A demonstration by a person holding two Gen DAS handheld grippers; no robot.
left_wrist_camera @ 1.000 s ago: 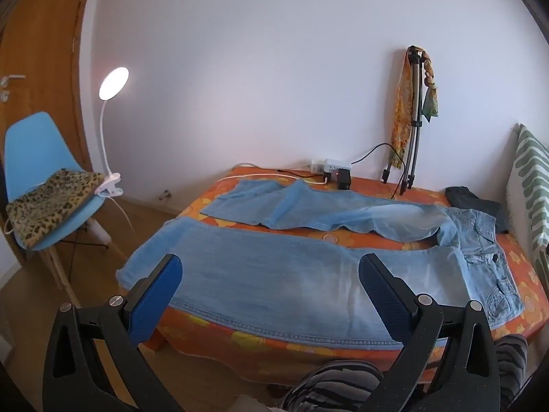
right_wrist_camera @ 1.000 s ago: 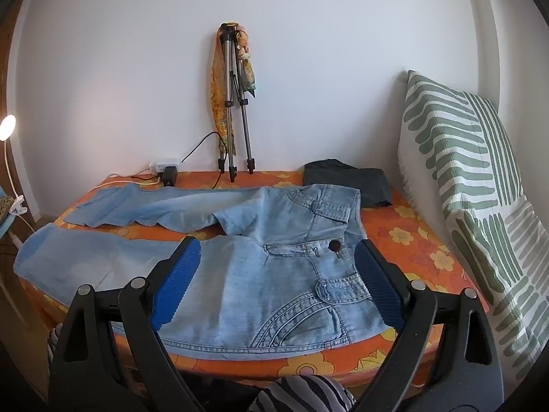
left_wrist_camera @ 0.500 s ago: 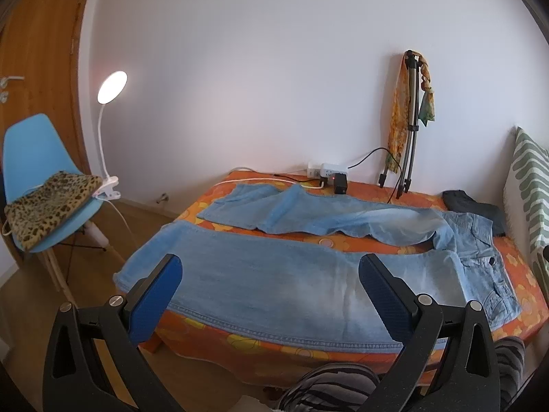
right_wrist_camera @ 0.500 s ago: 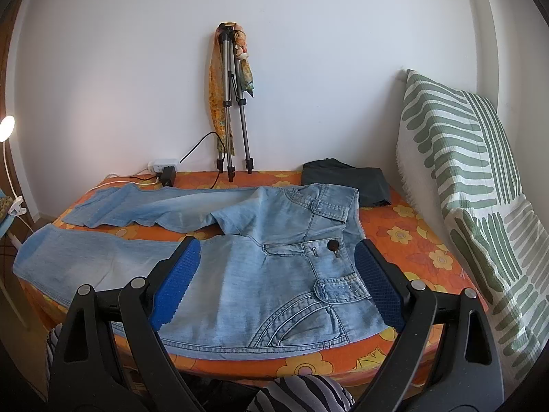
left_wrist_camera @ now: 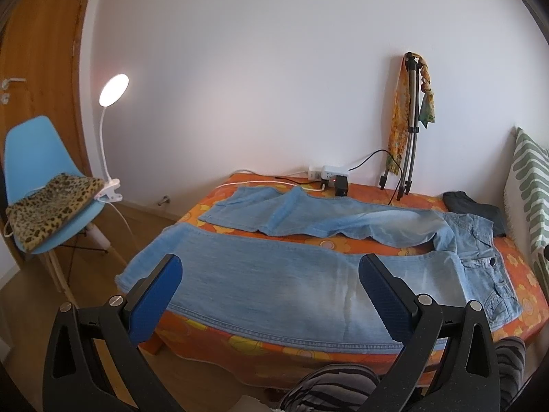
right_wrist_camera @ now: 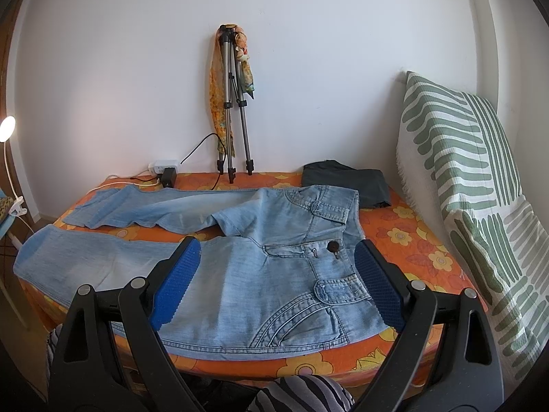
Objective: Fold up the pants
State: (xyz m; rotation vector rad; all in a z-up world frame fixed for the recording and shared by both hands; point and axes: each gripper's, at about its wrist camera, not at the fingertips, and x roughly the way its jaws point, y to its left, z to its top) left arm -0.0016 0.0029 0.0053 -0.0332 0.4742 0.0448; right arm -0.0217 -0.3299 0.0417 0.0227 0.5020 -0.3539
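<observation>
While the jeans (left_wrist_camera: 274,285) lie flat, left tongs (left_wrist_camera: 271,267) and right tongs (right_wrist_camera: 278,250) hover spread wide, holding nothing.

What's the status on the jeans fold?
Left gripper and right gripper both open, holding nothing. Jeans spread flat on bed, legs apart, unfolded. Dark folded garment touches the waistband.

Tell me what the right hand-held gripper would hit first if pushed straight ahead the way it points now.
Most likely the jeans. The right hand-held gripper is open and aimed at their hip area, near the button, spread on the bed. Depth is unclear; aimed higher, it could pass over them toward the wall.
</observation>
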